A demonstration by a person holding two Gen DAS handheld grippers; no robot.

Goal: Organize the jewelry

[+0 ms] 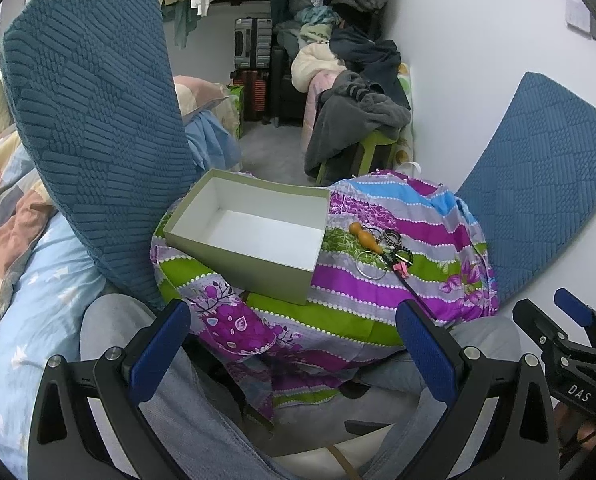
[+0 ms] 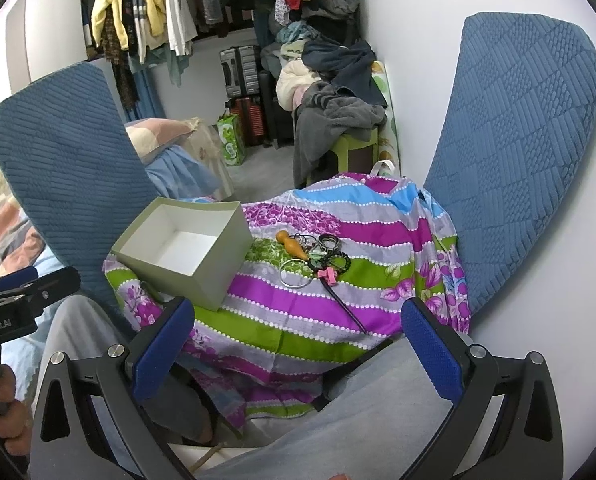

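Room stays free around my wide-open, empty left gripper (image 1: pixel 294 348) and right gripper (image 2: pixel 294 344); jewelry (image 2: pixel 317 258) lies far ahead, right of the box (image 2: pixel 186 246).

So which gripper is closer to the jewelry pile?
Right, likely. The right gripper faces the jewelry pile almost head-on; the left gripper sits further left, nearer the box.

White walls (image 2: pixel 417 60) close in a narrow room with grey floor (image 2: pixel 258 176). Clothes hang on a rail (image 2: pixel 158 8) above stacked suitcases (image 2: pixel 240 72); a green stool (image 2: pixel 357 148) carries heaped garments, beside a bed (image 1: pixel 26 240).
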